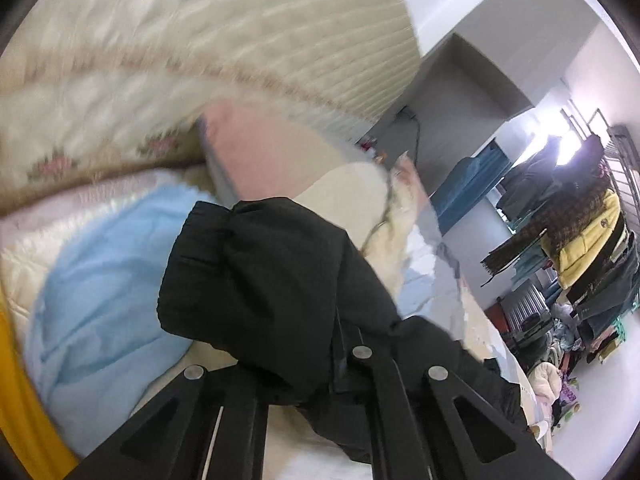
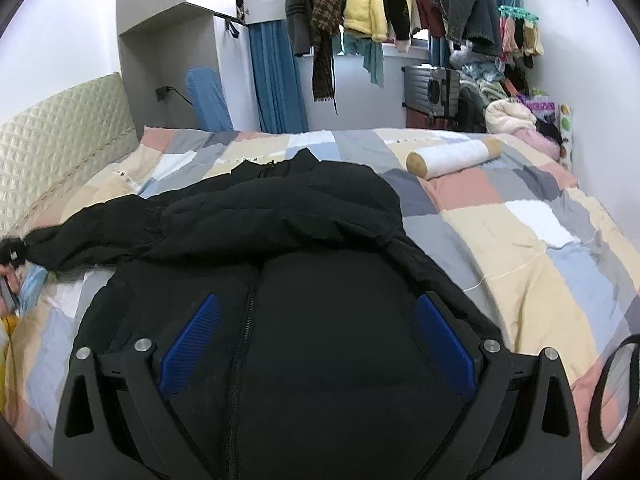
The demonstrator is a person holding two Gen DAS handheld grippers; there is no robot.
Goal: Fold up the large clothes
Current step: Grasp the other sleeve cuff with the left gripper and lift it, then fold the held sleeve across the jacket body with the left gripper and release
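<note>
On the patchwork bed (image 2: 500, 216) lies the black jacket (image 2: 280, 216). Left gripper (image 1: 336, 320) is clamped on its sleeve (image 1: 256, 264); right gripper (image 2: 316, 344) hovers wide apart over the zip. Carry that sleeve across flat, no twisting.

The black puffy cloth jacket (image 2: 320, 220) looks soft and matt, with a thin zip down its front. The bed cover of coloured cloth squares (image 2: 520, 216) is smooth and a bit wrinkled. The cream padded headboard (image 2: 60, 144) has a bumpy stitched top. The right claw (image 2: 316, 344) is dull black plastic with rough blue ribbed pads (image 2: 190, 344) and shiny round metal pins. The left claw (image 1: 340, 344) is the same dull black plastic. The light blue cloth (image 1: 108, 272) looks soft and fuzzy.
</note>
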